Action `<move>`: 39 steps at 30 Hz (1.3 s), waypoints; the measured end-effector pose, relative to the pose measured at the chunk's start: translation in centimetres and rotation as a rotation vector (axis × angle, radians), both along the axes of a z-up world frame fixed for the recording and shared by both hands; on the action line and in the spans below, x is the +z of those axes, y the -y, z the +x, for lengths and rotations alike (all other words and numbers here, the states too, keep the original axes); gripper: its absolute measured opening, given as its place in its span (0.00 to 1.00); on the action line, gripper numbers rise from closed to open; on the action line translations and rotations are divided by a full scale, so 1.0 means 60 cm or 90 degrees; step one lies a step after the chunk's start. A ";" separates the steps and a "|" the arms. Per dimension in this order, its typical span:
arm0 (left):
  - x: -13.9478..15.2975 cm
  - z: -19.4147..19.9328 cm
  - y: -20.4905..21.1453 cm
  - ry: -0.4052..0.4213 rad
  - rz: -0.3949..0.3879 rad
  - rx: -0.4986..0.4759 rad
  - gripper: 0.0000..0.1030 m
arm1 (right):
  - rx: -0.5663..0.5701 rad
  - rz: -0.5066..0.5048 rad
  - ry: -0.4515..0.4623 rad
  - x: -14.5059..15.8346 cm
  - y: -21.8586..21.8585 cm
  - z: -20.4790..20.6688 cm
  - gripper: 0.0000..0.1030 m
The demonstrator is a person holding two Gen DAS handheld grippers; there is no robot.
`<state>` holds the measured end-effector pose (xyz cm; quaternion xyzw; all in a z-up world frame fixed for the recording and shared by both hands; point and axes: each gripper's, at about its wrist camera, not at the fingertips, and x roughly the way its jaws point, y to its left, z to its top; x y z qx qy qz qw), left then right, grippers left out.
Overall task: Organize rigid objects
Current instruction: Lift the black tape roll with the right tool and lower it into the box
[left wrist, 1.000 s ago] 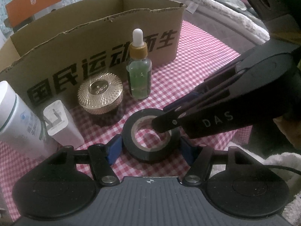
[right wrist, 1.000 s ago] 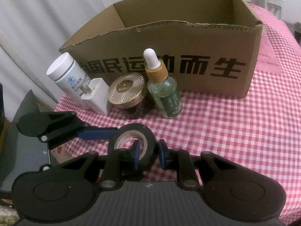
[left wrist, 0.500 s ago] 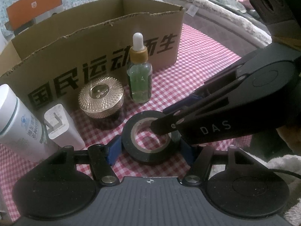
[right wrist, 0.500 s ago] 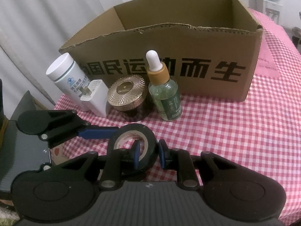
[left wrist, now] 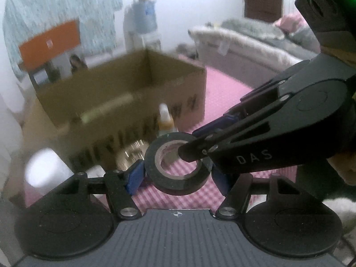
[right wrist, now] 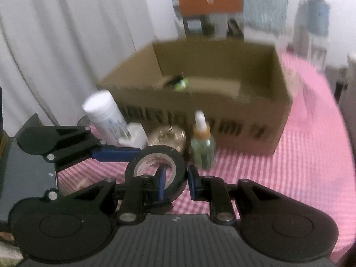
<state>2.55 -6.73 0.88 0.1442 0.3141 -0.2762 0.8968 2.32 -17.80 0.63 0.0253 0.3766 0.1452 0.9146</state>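
A black tape roll (left wrist: 178, 179) (right wrist: 175, 158) is held in the air above the checked tablecloth by both grippers. My left gripper (left wrist: 178, 178) is shut on its outer sides with blue pads. My right gripper (right wrist: 175, 176) is shut on the roll's wall, one finger inside the hole and one outside. An open cardboard box (left wrist: 124, 93) (right wrist: 222, 111) stands behind. In front of it stand a dropper bottle (right wrist: 202, 142) (left wrist: 165, 120), a gold jar (right wrist: 166, 136), a white bottle (right wrist: 104, 113) and a white adapter (right wrist: 135, 133).
Something small and green (right wrist: 181, 83) lies inside the box. A pink checked cloth (right wrist: 300, 155) covers the table. An orange chair (left wrist: 50, 37) and a bed (left wrist: 255, 42) stand beyond the table. White curtains (right wrist: 66, 44) hang at the left.
Both grippers have lifted the tape roll off the table. The views have risen and blurred, and the inside of the box has come into sight.
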 end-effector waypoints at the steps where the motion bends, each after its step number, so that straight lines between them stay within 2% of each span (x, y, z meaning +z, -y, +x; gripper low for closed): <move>1: 0.013 -0.005 -0.003 0.016 -0.003 0.001 0.64 | 0.002 -0.002 0.016 0.014 -0.001 -0.005 0.22; 5: 0.062 -0.011 -0.009 0.079 -0.006 0.006 0.64 | 0.018 -0.007 0.078 0.072 -0.006 -0.013 0.23; 8: 0.092 0.003 -0.014 0.102 -0.009 0.016 0.64 | 0.035 -0.019 0.116 0.109 -0.009 -0.003 0.23; 14: 0.134 0.080 -0.027 0.070 -0.034 0.035 0.64 | 0.067 -0.027 0.132 0.162 -0.010 0.069 0.23; 18: 0.137 0.150 -0.040 0.009 -0.044 0.046 0.64 | 0.083 -0.008 0.086 0.175 -0.005 0.149 0.23; 22: 0.121 0.232 -0.052 -0.093 -0.049 0.059 0.64 | 0.089 0.005 0.011 0.165 0.003 0.244 0.23; 26: 0.085 0.309 -0.056 -0.189 -0.045 0.071 0.64 | 0.093 0.013 -0.075 0.132 0.007 0.337 0.23; 31: 0.030 0.386 -0.052 -0.290 -0.027 0.084 0.64 | 0.092 0.022 -0.185 0.066 0.012 0.440 0.23; 35: -0.009 0.431 -0.048 -0.337 -0.009 0.090 0.64 | 0.087 0.024 -0.252 0.017 0.017 0.485 0.23; 39: -0.034 0.463 -0.043 -0.360 0.009 0.096 0.64 | 0.082 0.024 -0.288 -0.018 0.017 0.517 0.23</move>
